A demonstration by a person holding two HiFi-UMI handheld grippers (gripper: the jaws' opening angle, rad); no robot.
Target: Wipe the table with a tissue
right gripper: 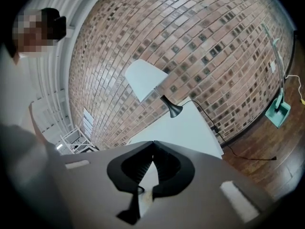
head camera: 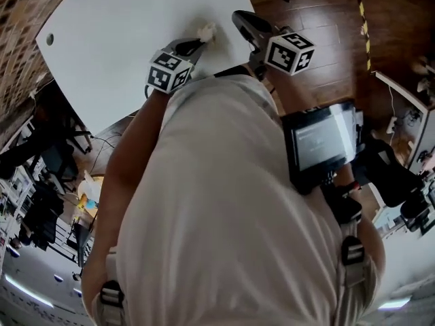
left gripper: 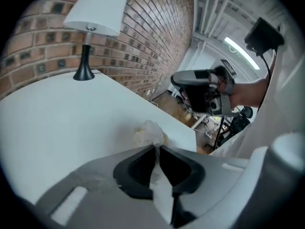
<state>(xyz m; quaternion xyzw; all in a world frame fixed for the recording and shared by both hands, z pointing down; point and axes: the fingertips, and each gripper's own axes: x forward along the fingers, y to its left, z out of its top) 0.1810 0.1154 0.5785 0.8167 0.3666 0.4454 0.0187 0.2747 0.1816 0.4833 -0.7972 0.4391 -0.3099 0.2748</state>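
the left gripper [left gripper: 156, 149] has its fingers clamped on a crumpled white tissue [left gripper: 150, 132], which sticks out past the tips and rests on the white table [head camera: 122, 39], close to the edge nearest the person. the right gripper [right gripper: 152, 144] hangs just beside it over the same edge, fingers together at the tips with nothing between them. a white-shaded lamp [left gripper: 93, 18] stands at the far end, by the brick wall [right gripper: 200, 37].

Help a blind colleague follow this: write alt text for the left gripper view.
The left tool, jaws shut on a crumpled white tissue, holds it against the white tabletop. Behind stand a black-stemmed lamp with a white shade and a red brick wall.
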